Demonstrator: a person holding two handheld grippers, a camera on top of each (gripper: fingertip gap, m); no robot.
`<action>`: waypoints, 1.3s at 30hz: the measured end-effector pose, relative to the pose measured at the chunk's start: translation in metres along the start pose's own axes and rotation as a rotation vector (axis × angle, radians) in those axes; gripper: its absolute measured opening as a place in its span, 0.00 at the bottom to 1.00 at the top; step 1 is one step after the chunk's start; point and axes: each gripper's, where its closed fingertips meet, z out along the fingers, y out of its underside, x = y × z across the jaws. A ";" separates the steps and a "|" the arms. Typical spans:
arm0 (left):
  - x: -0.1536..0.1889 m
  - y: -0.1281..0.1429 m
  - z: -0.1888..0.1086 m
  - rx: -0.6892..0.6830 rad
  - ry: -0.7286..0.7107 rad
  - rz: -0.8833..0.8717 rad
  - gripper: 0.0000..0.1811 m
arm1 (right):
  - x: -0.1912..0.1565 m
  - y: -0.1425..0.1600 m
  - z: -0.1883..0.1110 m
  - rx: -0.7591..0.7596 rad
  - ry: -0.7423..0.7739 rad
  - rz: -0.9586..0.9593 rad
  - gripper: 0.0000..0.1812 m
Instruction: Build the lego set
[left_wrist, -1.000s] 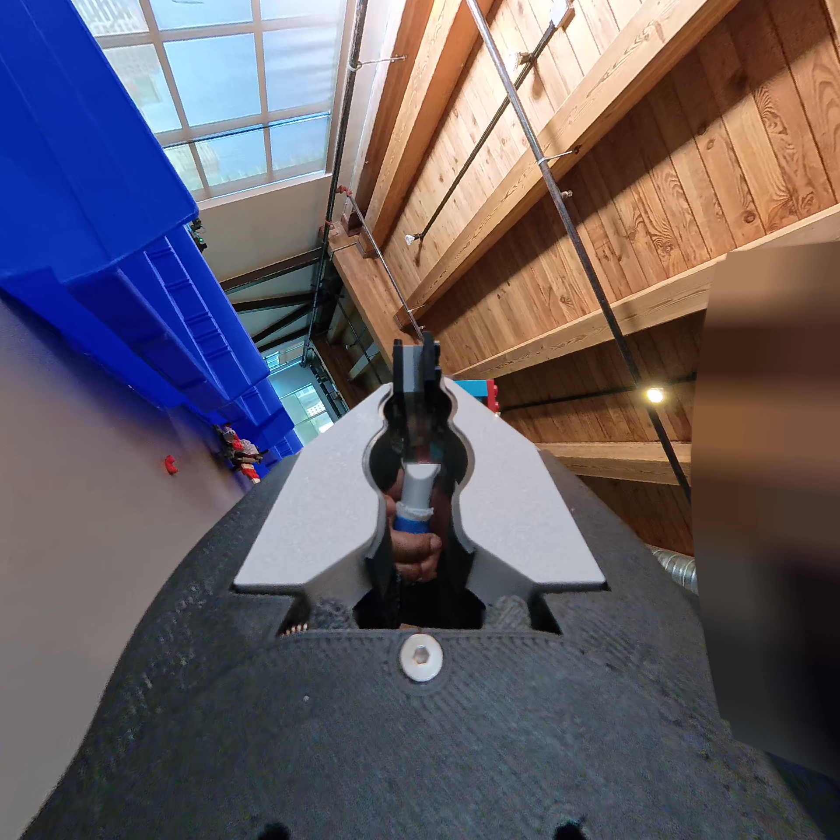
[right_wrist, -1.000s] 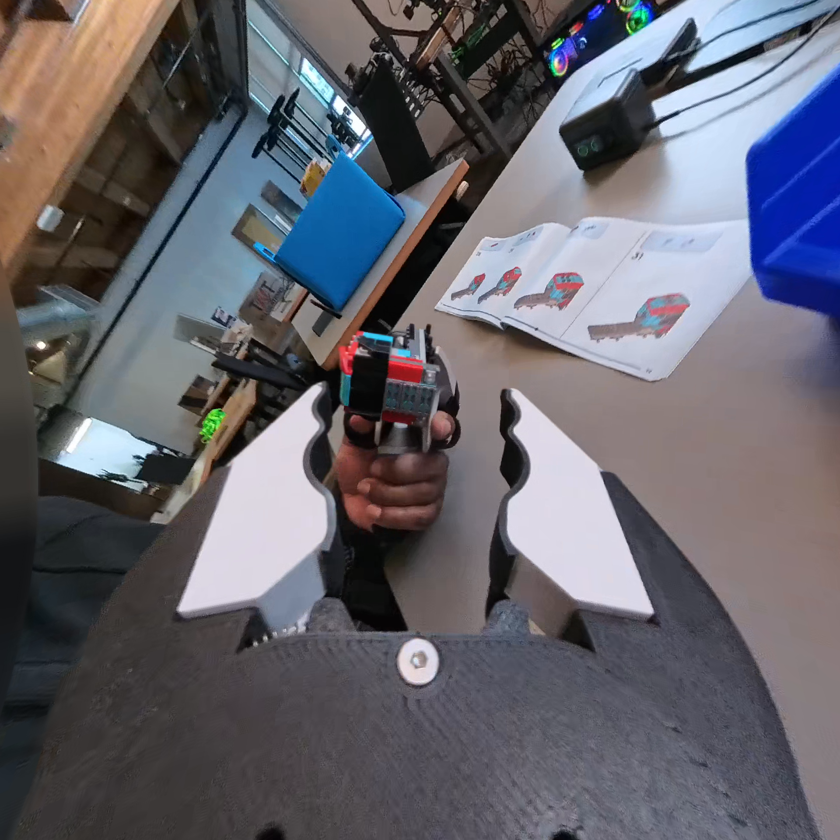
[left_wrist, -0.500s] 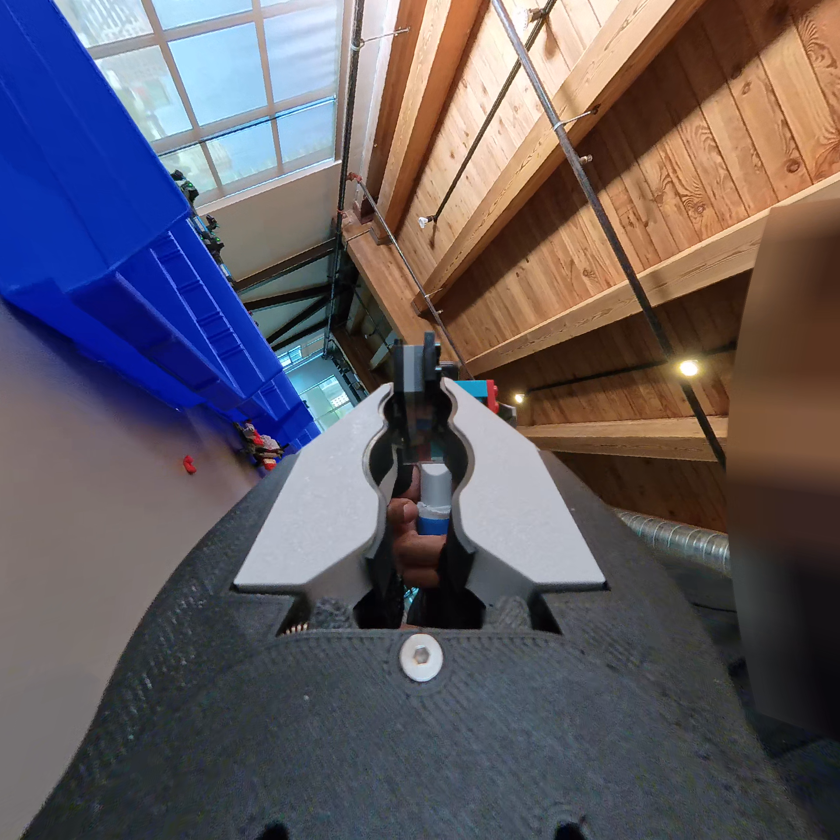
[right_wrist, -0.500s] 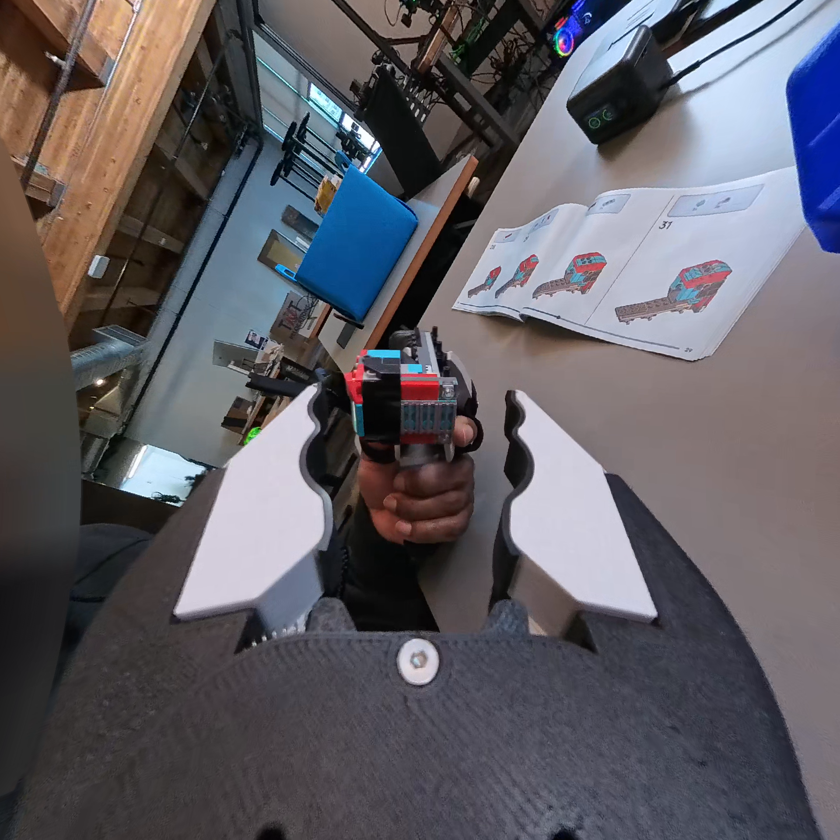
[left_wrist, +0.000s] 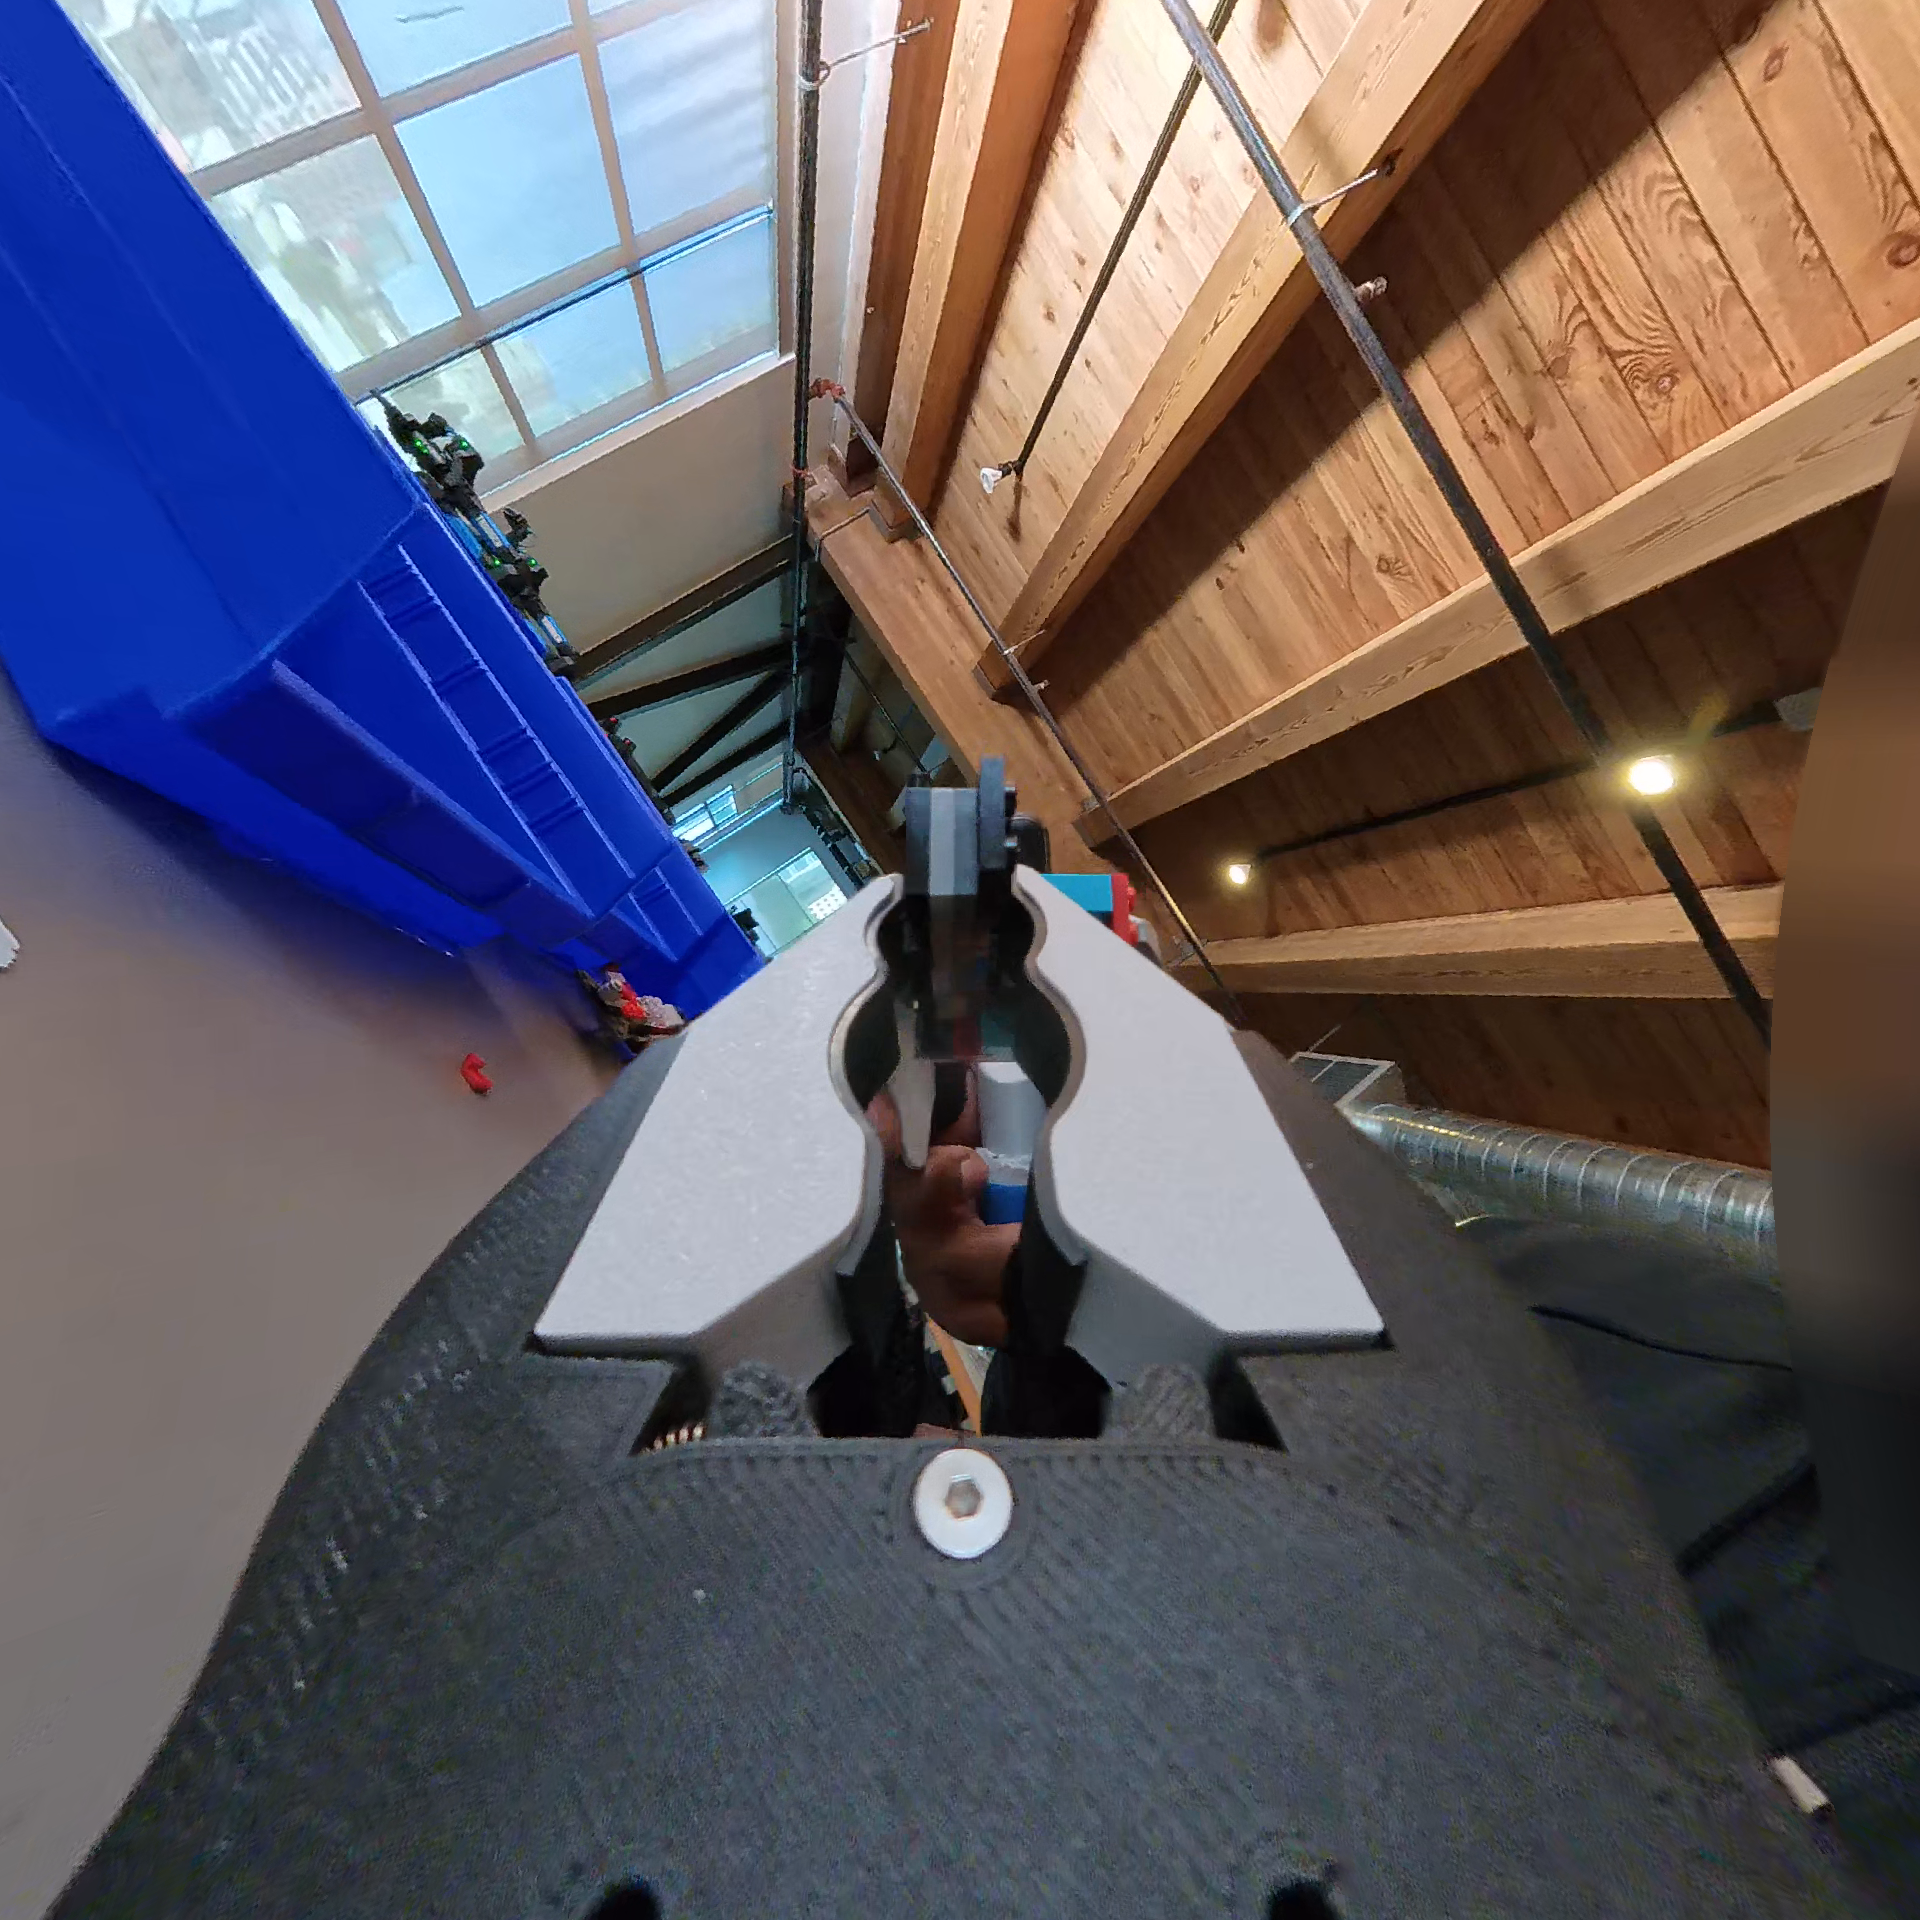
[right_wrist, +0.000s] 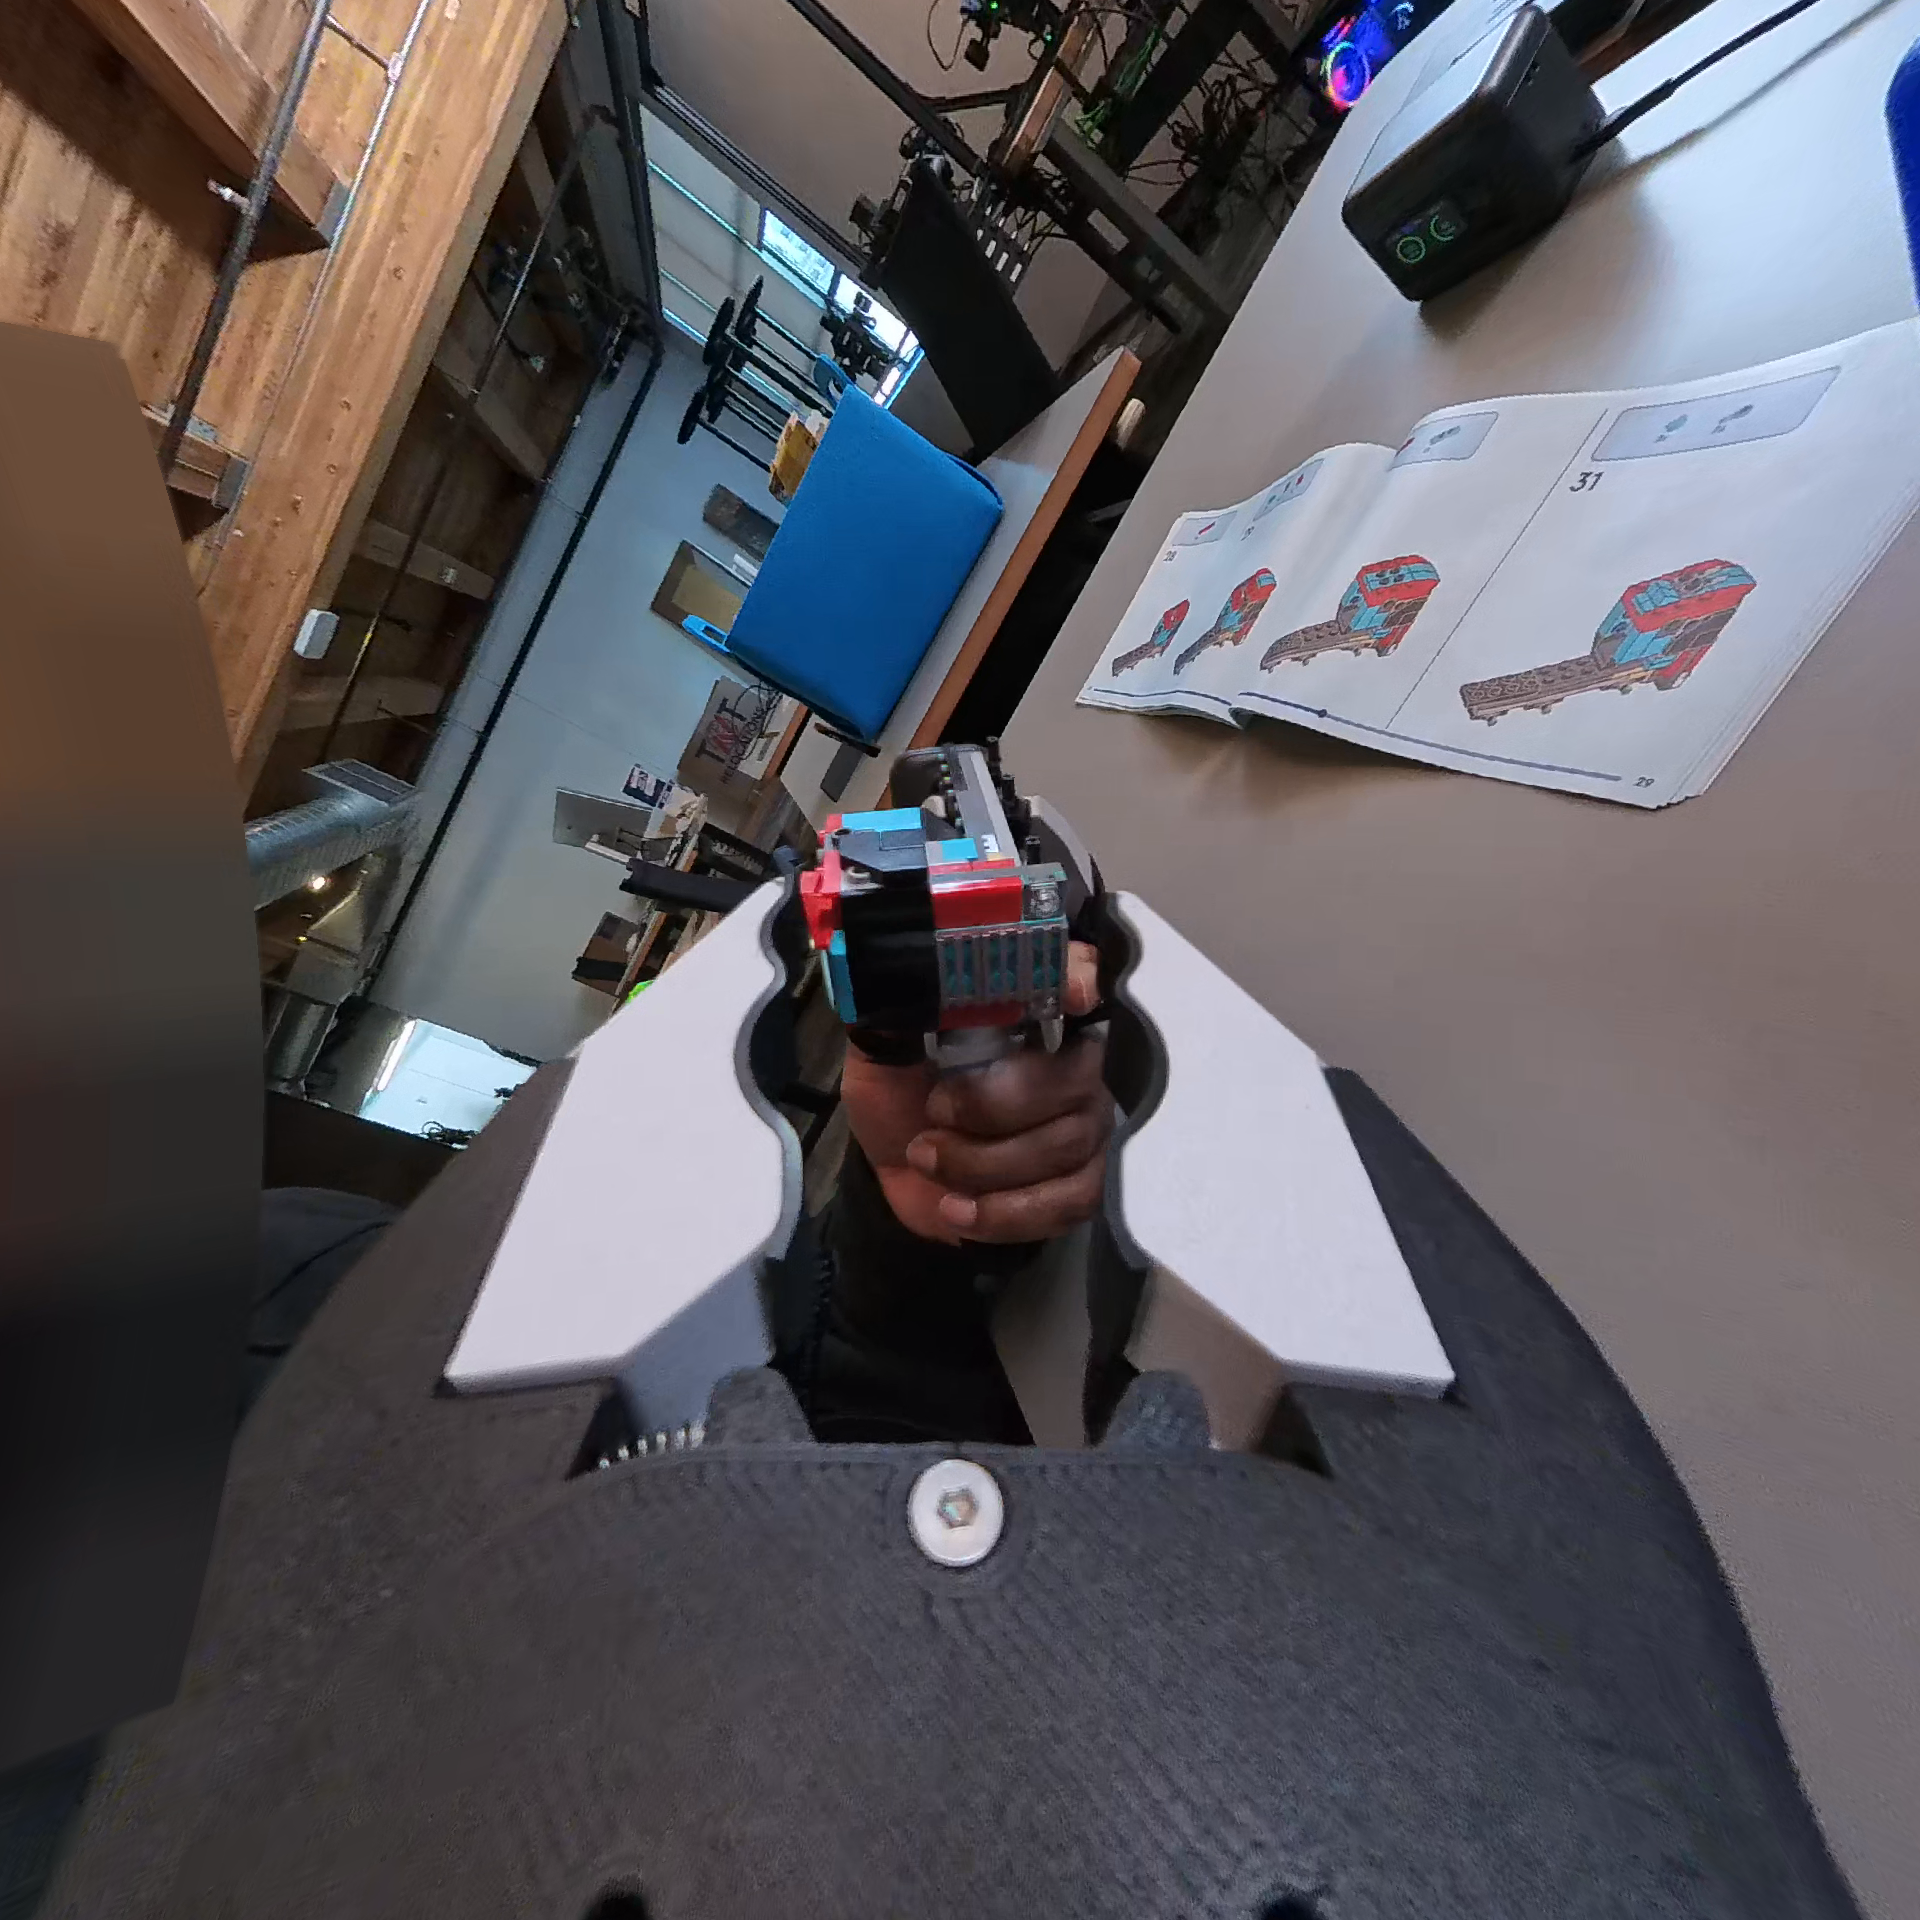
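The lego model (right_wrist: 935, 925), a red, teal and black block on a grey plate, is held up in the air above the table. My left gripper (left_wrist: 956, 904) is shut on the model's dark grey plate (left_wrist: 951, 852). A red and teal part (left_wrist: 1112, 894) peeks out past its right finger. In the right wrist view the hand (right_wrist: 997, 1153) on the left gripper's handle shows below the model. My right gripper (right_wrist: 945, 935) is open. Its fingertips (right_wrist: 1143, 935) flank the model closely on both sides. I cannot tell whether they touch it.
The open instruction booklet (right_wrist: 1507, 582) lies on the grey table (right_wrist: 1558, 1039), with a black box (right_wrist: 1475, 197) and cables beyond it. Blue bins (left_wrist: 312, 623) line the table; a loose red piece (left_wrist: 475, 1073) and a small pile of pieces (left_wrist: 634, 1008) lie near them. The grippers are tip to tip, or close to it.
My right gripper has come up to the model and its fingers have narrowed; the model now sits between the tips. The left gripper keeps its hold and has tilted slightly.
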 end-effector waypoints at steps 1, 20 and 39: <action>0.000 0.000 0.000 -0.002 -0.002 0.010 0.08 | -0.001 0.000 0.000 0.004 -0.007 -0.004 0.29; 0.016 -0.007 -0.001 0.043 0.076 0.032 0.08 | -0.019 -0.001 0.004 0.052 -0.058 -0.098 0.27; 0.026 -0.013 -0.005 0.071 0.123 0.051 0.09 | -0.029 0.001 0.008 0.068 -0.047 -0.170 0.26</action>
